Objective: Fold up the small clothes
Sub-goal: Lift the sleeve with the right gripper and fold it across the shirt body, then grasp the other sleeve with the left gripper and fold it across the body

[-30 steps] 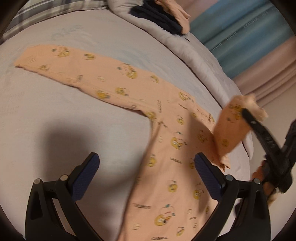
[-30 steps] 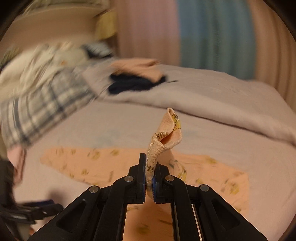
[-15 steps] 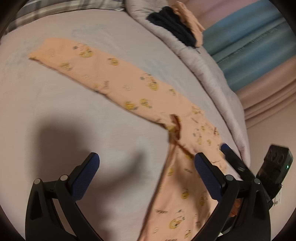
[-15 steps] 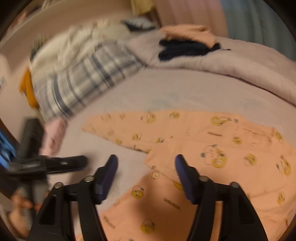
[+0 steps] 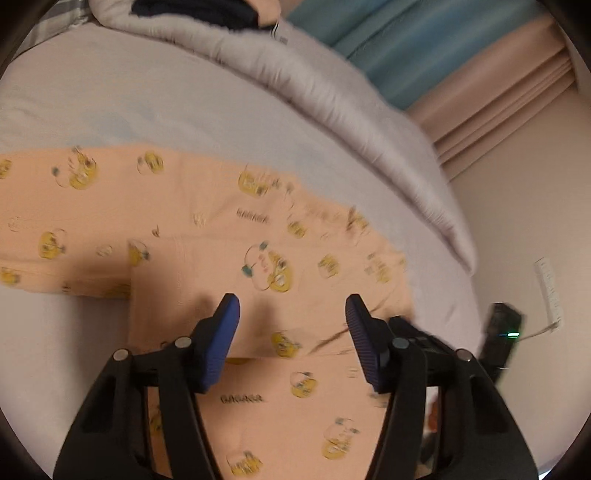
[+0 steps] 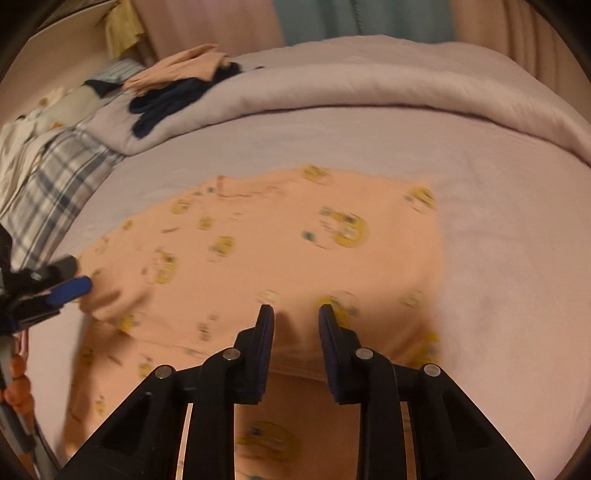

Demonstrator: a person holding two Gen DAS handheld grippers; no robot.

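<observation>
The peach garment [image 5: 229,236] looks light, limp and prone to wrinkling; pinch a folded edge, lower centre. Both the left gripper [image 5: 291,314] and right gripper [image 6: 295,314] are closing, empty.

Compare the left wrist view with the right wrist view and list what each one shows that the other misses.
Left wrist only: a bare wall beside the bed. Right wrist only: a plaid pillow and a yellow cloth hanging at the top left. Both: the peach cartoon-print garment flat on the grey sheet, the rolled duvet, the dark clothes on it, and the left gripper and right gripper, jaws closing on nothing.
</observation>
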